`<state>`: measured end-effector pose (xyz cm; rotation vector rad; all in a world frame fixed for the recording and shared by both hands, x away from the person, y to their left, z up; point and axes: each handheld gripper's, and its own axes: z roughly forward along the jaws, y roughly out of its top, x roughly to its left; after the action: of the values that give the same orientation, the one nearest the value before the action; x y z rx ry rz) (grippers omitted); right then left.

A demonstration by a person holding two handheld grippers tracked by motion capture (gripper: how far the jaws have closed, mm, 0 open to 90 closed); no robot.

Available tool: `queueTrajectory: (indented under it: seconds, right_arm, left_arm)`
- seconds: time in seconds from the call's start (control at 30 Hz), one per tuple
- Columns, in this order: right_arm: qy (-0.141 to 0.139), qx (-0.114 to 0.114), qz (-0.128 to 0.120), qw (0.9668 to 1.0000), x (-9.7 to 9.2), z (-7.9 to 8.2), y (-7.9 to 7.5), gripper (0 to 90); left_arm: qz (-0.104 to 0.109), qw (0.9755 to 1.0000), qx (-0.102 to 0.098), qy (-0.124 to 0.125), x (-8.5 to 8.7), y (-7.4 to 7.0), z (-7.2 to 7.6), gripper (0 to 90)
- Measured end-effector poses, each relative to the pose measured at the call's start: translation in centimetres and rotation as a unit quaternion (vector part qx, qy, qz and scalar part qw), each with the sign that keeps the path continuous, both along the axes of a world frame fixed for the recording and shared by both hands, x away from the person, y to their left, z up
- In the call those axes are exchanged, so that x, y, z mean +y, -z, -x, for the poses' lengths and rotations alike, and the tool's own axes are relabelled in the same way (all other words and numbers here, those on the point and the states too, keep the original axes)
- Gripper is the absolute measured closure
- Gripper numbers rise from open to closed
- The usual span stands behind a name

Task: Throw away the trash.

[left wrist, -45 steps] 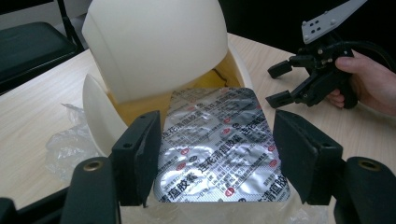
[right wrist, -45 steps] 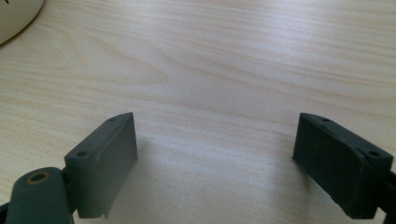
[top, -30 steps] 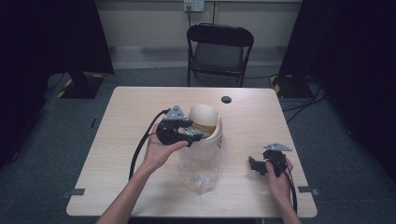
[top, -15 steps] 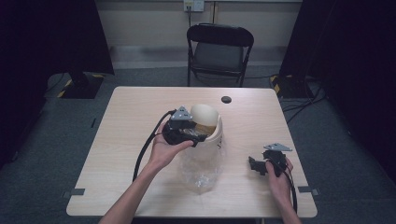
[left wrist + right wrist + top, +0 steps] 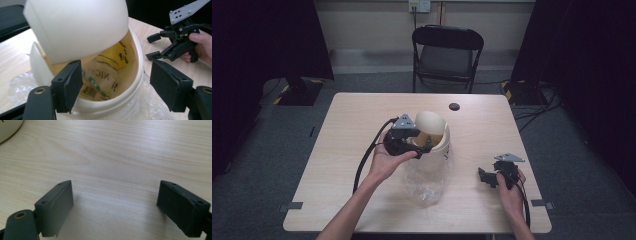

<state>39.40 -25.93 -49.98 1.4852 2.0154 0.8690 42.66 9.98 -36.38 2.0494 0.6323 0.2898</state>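
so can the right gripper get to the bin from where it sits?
Probably yes. The right gripper rests open on the table with bare wood between it and the bin; the left gripper works the far rim.

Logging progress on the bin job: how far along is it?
Looks done: a printed packet lies inside the lined bin. In hand: the left gripper, jaws just opening, sits at the rim below the tilted swing lid. Left, probably: drawing back. The right gripper rests open.

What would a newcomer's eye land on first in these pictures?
The cream swing-lid bin mid-table, lined with a clear plastic bag, its lid tipped open over printed packaging inside. The left hand-held gripper sits at its rim, jaws just opening. The right hand-held gripper rests open near the table's right edge.
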Motion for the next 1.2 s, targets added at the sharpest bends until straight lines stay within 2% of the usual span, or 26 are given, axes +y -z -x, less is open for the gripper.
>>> queueTrajectory:
  seconds: [0.13,0.2,0.23,0.47,0.63,0.73,0.97,1.03,1.2]
  right_arm:
    - [0.000,0.000,0.001,1.0000,0.0,0.0,0.0,12.6]
    - [0.000,0.000,0.001,1.0000,0.0,0.0,0.0,12.6]
    - [0.000,0.000,0.001,1.0000,0.0,0.0,0.0,12.6]
    - [0.000,0.000,0.001,1.0000,0.0,0.0,0.0,12.6]
    - [-0.001,0.000,0.001,1.0000,0.0,0.0,0.0,12.6]
    - [0.000,0.000,0.000,1.0000,0.0,0.0,0.0,12.6]
    - [-0.001,0.000,0.000,1.0000,0.0,0.0,0.0,12.6]
    - [-0.001,0.000,0.000,1.0000,0.0,0.0,0.0,12.6]
    - [-0.001,0.000,0.000,1.0000,0.0,0.0,0.0,12.6]
  left_arm:
    - [0.014,0.9999,-0.001,-0.004,0.8,-0.2,0.3,25.9]
    - [0.015,0.9999,-0.002,-0.006,1.2,-0.2,0.5,25.9]
    - [0.009,0.9999,-0.005,-0.009,1.3,-0.2,0.6,25.9]
    - [0.013,0.9997,-0.006,-0.021,2.9,-0.1,0.8,25.8]
    - [0.027,0.9993,0.000,-0.028,4.1,0.2,0.9,27.9]
    - [0.017,0.9993,-0.005,-0.034,4.7,0.4,1.0,26.6]
    - [0.030,0.9981,-0.002,-0.054,6.7,0.5,1.2,23.8]
    - [0.022,0.9980,0.001,-0.059,7.0,0.6,1.2,20.3]
    - [0.015,0.9970,0.005,-0.076,8.5,1.1,1.4,20.2]
